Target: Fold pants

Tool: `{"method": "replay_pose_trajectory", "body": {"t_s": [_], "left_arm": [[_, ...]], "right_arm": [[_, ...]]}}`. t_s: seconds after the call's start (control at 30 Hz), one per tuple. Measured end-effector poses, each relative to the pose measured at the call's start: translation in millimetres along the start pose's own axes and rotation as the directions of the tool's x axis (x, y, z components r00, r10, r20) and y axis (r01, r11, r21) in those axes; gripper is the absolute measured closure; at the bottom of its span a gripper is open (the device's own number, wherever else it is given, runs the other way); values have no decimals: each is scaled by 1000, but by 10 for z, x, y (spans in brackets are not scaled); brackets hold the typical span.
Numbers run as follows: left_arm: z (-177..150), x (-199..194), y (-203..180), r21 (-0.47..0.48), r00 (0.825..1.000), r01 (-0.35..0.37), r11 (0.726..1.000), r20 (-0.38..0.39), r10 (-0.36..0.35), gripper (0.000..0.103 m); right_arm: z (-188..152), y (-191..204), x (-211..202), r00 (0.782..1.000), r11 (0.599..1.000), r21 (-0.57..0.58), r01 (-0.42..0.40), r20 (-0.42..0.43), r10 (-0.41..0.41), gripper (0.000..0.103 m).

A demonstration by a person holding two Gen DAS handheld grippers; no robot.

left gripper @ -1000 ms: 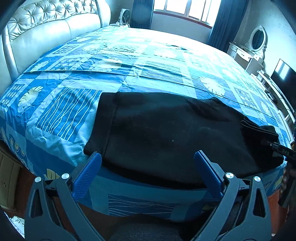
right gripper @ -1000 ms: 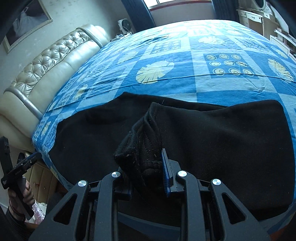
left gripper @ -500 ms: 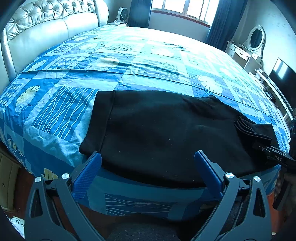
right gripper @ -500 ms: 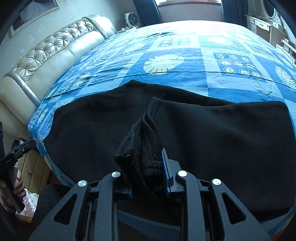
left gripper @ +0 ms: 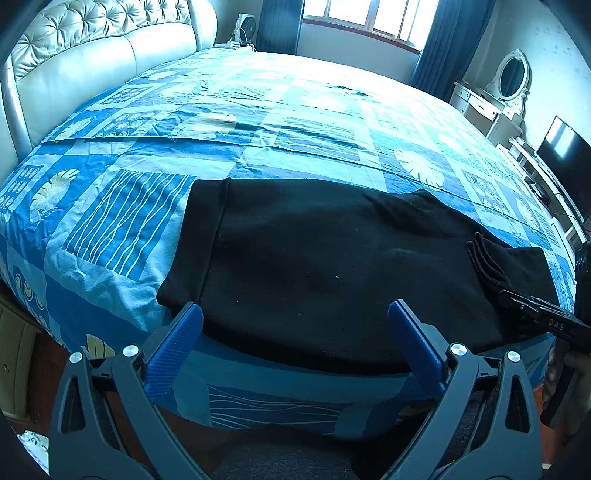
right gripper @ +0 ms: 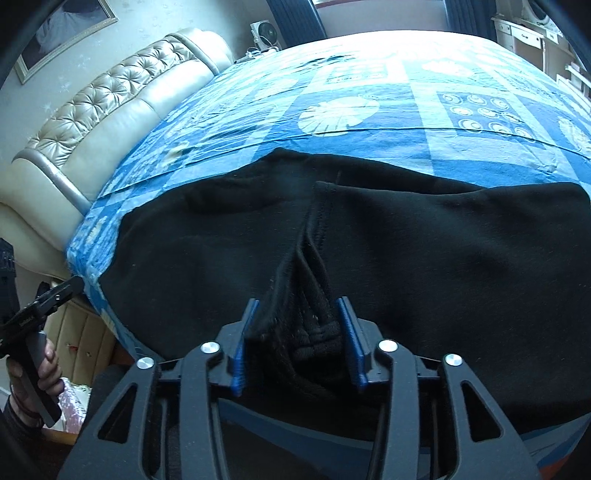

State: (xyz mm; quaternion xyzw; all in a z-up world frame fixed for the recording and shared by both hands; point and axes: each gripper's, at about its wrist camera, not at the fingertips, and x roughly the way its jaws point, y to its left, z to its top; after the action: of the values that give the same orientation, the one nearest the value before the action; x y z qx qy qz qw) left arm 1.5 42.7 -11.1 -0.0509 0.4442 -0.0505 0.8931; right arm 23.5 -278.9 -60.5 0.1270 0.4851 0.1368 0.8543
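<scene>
Black pants point(left gripper: 332, 266) lie spread along the near edge of the bed, waistband end at the left. My left gripper point(left gripper: 295, 325) is open and empty, just short of the pants' near edge. In the right wrist view the pants point(right gripper: 443, 258) fill the foreground. My right gripper point(right gripper: 297, 325) has its jaws partly apart, with the bunched leg cuffs point(right gripper: 310, 317) lying between the blue pads. The right gripper also shows at the right edge of the left wrist view point(left gripper: 532, 314), by the stacked cuffs point(left gripper: 487, 258).
The bed has a blue patterned sheet point(left gripper: 258, 122) and a cream tufted headboard point(left gripper: 92, 48) at the left. A dresser with a mirror point(left gripper: 506, 85) and a TV point(left gripper: 565, 155) stand at the right. A fan point(right gripper: 264, 35) stands behind the bed.
My right gripper has opened: its jaws were shut on the cuffs and now stand apart around them. The cuffs have sunk lower onto the pants. The left gripper has barely moved.
</scene>
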Motion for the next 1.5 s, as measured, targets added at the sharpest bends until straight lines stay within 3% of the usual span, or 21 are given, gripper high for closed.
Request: {"method": "replay_pose_trajectory", "body": {"t_s": [0.07,0.33,0.57,0.67,0.73,0.83,0.97,1.03,1.1,1.17,1.27,1.3,1.37,1.4,1.5], "left_arm": [[0,1,3,-1,1000,0,1000,-1,0,3],[-12,16,2,-6,1000,7,1000,-5,-7,3],[-34,23,-27,3,1000,8,1000,-10,-8,3],[-36,19,-25,1,1000,7,1000,-11,-7,3],[-41,10,-11,-7,1000,15,1000,-16,-15,3],[-47,-1,-10,-15,1000,21,1000,-15,-22,3],[-58,11,-48,-3,999,27,1000,-20,-27,3],[-69,17,-73,2,999,34,999,-24,-34,3],[-81,26,-88,3,999,36,999,-29,-36,3],[-95,45,-96,-2,999,39,999,-39,-39,3],[-130,79,-104,-16,997,47,999,-57,-48,3],[-141,87,-106,-19,997,50,999,-63,-51,3],[-165,113,-117,-26,995,56,998,-77,-57,3],[-174,122,-122,-28,995,59,998,-83,-61,3],[-188,136,-147,-29,993,70,997,-92,-73,3]], "right_arm": [[-2,31,21,999,999,15,-47,-12,47,55],[-52,50,165,994,995,44,-95,-56,98,44],[-78,101,176,992,992,41,-118,-36,119,34],[15,122,10,979,979,49,-199,-40,201,34],[142,39,-289,964,963,46,-265,25,264,34],[280,-332,-709,947,948,91,-304,135,290,34],[321,-1366,-1215,943,927,281,-247,292,162,34],[231,-1963,-1245,951,875,438,-206,299,74,34],[131,-2317,-1135,957,816,534,-223,281,77,34],[38,-2556,-957,948,754,593,-283,293,125,34],[-3,-2672,-735,933,700,622,-349,304,195,38],[-2,-2673,-674,930,695,622,-360,298,214,45],[1,-2679,-558,939,702,626,-339,273,210,59],[1,-2676,-517,944,705,631,-324,259,203,71],[-40,-2700,-407,959,721,634,-280,224,176,81]]}}
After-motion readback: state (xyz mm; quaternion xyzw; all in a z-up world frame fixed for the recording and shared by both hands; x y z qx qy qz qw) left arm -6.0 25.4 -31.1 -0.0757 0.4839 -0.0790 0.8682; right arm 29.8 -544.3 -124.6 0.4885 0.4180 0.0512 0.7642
